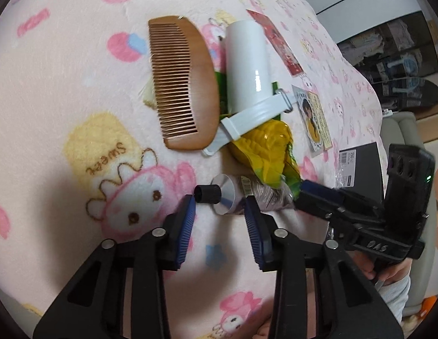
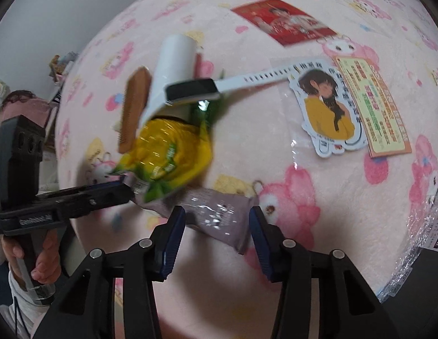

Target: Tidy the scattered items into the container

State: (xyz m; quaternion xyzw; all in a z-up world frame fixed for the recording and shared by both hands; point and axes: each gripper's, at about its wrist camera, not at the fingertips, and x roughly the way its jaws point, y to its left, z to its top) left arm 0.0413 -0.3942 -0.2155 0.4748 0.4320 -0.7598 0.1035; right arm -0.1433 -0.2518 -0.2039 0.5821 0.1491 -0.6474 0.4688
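A pile of items lies on a pink cartoon blanket (image 1: 63, 84). A wooden comb (image 1: 182, 84), a white cylinder (image 1: 247, 65), a white-strapped watch (image 1: 253, 118) and a yellow-green corn packet (image 1: 269, 149) lie together. A grey tube with a black cap (image 1: 207, 194) lies nearest. My left gripper (image 1: 220, 202) is open, its fingers on either side of the tube's cap end. My right gripper (image 2: 217, 217) is open around the tube's flat end (image 2: 219, 217). Each gripper shows in the other's view.
A red card (image 2: 284, 22), a girl sticker (image 2: 326, 113) and an orange leaflet (image 2: 374, 110) lie on the blanket farther right. A black box in plastic wrap (image 1: 360, 163) sits at the blanket's edge. Dark shelving (image 1: 394, 56) stands beyond.
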